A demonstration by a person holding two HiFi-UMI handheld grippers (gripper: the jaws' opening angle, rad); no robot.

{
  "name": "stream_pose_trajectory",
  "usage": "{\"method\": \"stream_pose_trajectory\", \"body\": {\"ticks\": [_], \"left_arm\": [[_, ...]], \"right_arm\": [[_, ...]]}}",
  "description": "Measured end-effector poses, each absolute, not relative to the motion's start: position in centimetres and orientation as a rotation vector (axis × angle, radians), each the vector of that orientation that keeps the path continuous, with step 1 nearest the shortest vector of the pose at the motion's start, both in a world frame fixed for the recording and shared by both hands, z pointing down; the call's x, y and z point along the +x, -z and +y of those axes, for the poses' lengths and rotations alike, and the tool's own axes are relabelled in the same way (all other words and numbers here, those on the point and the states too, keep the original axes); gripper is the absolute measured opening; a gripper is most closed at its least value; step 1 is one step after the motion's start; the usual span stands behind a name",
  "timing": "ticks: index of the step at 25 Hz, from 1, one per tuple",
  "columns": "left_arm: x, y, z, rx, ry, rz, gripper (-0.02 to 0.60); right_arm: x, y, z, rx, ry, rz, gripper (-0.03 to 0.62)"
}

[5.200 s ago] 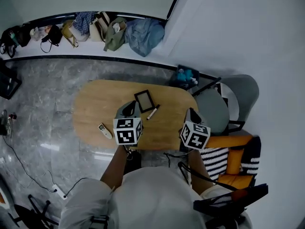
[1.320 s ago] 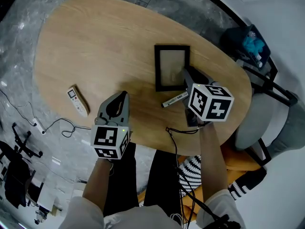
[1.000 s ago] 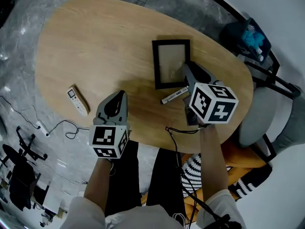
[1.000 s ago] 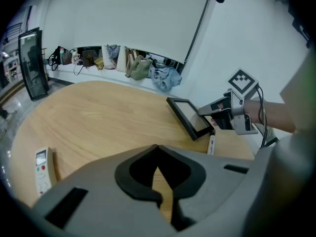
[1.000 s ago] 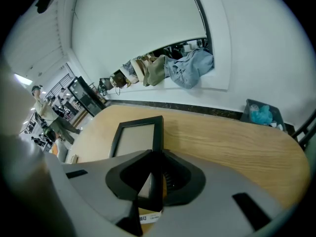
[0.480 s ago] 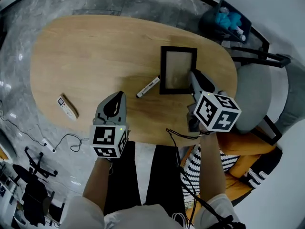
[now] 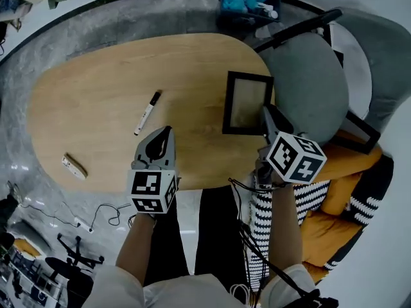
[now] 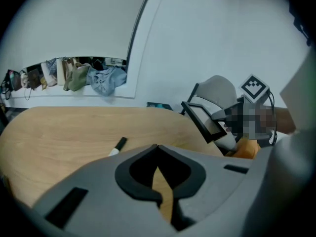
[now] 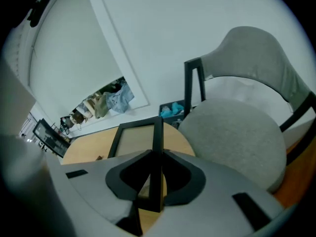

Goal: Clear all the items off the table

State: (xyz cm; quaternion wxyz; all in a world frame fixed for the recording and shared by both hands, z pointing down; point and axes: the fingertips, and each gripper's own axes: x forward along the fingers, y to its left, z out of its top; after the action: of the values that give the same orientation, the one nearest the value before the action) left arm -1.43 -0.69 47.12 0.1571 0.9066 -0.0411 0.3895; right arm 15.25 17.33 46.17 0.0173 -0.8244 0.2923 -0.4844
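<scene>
The right gripper [image 9: 157, 154] is clamped on one long rail of the black rectangular picture frame with the tan panel [image 7: 246, 101]; the rail stands edge-on between both pads. The frame sits tilted at the right end of the oval light-wood table [image 7: 96, 88], its held rail at the edge beside the grey padded chair [image 7: 308, 82], and it appears raised off the surface. The left gripper [image 8: 157, 147] is closed tip to tip with nothing between the jaws, and it hovers above the near edge of the table.

Probable faults:
- The grip bears on a narrow rail only. The weight of the frame acts to one side of the pads, so the frame may pivot or slide out, and any glazing could break.
- A free corner may catch the table edge or the chair back if the frame is carried out low.
- The black-capped white marker [image 7: 146, 113] lies left of centre. A jolt to the table could roll it toward an edge.
- The small white remote control [image 7: 74, 167] lies close to the near left edge. A careless approach by the left gripper could push it off.
</scene>
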Motion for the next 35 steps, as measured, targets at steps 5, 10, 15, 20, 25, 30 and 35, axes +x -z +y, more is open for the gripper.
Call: {"method": "stream_pose_trajectory", "body": {"ticks": [5,10,15,20,25,30,35], "left_arm": [[2.1,-46.9,5.2,2.621,-1.148,0.022,0.008],[6.5,-47.2,9.1,2.648,-1.155,0.139,0.008],[11.9,-48.2,11.1,2.65,-1.13,0.176,0.008],[17.8,-49.3,11.5,2.671,-1.09,0.146,0.008],[21.8,-50.1,11.8,2.691,-1.07,0.134,0.008],[22.2,-50.9,12.4,2.684,-1.084,0.143,0.008],[21.2,-51.7,12.5,2.664,-1.107,0.142,0.008]], "right_arm": [[16.5,-46.3,24.5,-2.539,1.487,0.735,0.081],[19.7,-46.9,29.1,-2.546,1.455,0.618,0.081],[24.4,-48.4,31.9,-2.567,1.435,0.528,0.081],[29.5,-50.4,32.8,-2.583,1.411,0.461,0.081],[32.9,-52.2,33.3,-2.614,1.415,0.393,0.081],[33.9,-53.8,33.7,-2.626,1.447,0.372,0.081],[34.4,-54.4,33.4,-2.689,1.467,0.401,0.085]]}}
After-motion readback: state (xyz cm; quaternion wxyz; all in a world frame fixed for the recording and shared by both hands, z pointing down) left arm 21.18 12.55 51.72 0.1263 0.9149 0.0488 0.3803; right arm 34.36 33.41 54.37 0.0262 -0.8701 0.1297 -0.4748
